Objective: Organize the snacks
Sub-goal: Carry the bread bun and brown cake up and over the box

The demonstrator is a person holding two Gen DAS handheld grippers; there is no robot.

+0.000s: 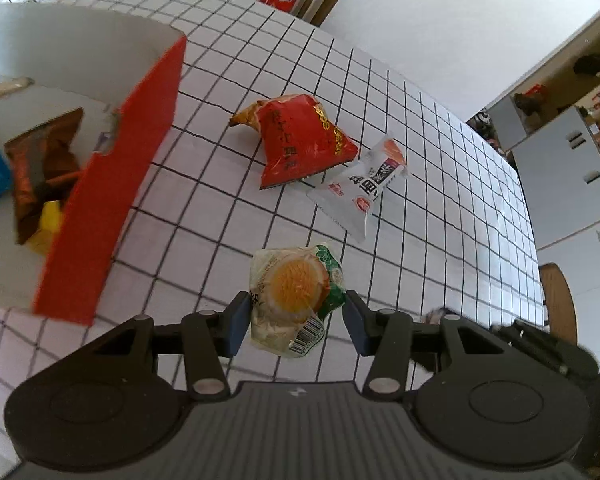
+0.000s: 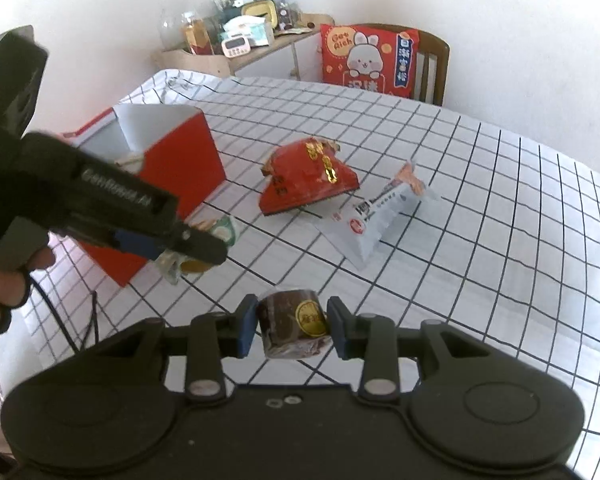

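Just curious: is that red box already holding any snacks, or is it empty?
Not empty. The red box is open-topped, and a brown packet lies inside it.

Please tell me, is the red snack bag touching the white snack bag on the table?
Touching. In the left wrist view the red snack bag has its lower corner lying over the upper edge of the white snack bag, with no tablecloth visible between them.

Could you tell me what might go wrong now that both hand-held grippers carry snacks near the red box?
1. The left hand-held gripper pinches the egg packet only at its crinkly edges, so it might slip out before reaching the red box.
2. The right hand-held gripper holds a small brown roll; its rounded sides could let it twist loose.
3. Both grippers are close together beside the box and could bump.
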